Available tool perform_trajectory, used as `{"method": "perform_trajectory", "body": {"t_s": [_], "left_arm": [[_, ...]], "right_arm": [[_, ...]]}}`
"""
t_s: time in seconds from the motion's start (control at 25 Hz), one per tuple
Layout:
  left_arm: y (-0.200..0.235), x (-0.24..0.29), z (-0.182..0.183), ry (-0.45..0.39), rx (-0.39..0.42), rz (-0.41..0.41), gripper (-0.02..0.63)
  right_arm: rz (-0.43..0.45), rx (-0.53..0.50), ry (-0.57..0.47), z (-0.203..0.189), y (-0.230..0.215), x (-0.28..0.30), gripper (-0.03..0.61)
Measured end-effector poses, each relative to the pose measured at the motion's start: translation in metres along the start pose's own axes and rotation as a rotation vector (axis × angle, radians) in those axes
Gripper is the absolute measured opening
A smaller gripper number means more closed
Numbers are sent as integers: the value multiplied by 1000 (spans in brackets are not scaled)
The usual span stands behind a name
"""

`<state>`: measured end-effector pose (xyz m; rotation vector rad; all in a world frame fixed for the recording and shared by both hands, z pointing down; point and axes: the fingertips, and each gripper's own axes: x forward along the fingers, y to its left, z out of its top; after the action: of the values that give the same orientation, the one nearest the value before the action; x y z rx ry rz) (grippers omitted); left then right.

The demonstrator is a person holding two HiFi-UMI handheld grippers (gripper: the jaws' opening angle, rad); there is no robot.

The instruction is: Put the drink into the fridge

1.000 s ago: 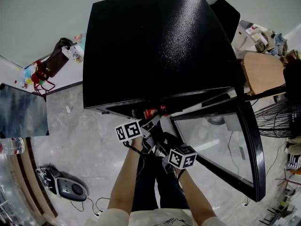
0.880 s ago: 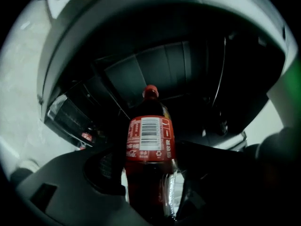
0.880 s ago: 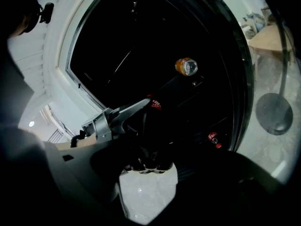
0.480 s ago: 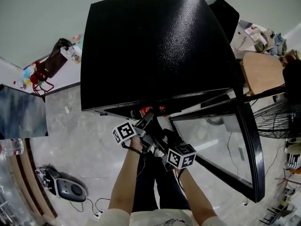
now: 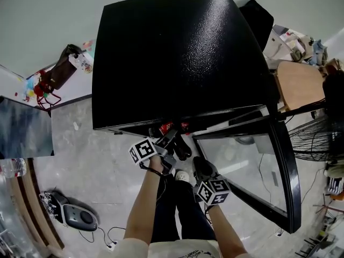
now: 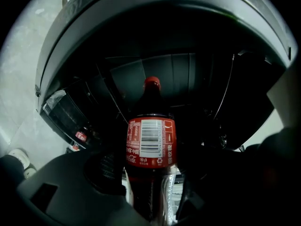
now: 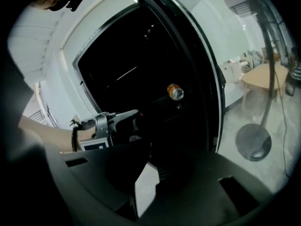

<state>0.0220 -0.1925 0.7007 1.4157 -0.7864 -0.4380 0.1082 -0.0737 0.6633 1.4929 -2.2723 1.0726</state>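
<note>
Cola bottle [image 6: 150,145] stands pinched upright between the jaws of my left hand-held gripper [image 6: 151,197], its red cap [image 6: 151,83] against the dark inside of the fridge [image 5: 177,52], right at the front edge of the opening. My right hand-held gripper [image 7: 146,154] has just been closing. Its jaws are pressed together on nothing, near the open glass door [image 5: 279,165].

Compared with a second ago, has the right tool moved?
Yes. The right tool has backed away from the fridge front, toward the person, and its jaws have just closed on nothing.
</note>
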Motion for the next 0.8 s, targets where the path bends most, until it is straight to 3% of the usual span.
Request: {"method": "perform_trajectory", "body": {"t_s": [0.2,0.52,0.8], "left_arm": [[0,5,3,-12,-22,-5,319],[-3,7,17,-63,-57,-16,319],[-2,11,27,-118,-85,5,322]], "right_arm": [[35,-39,128,-29,5,19,-3],[43,-79,102,-13,18,33,-5],[66,-48,103,-9,24,44,-5]]}}
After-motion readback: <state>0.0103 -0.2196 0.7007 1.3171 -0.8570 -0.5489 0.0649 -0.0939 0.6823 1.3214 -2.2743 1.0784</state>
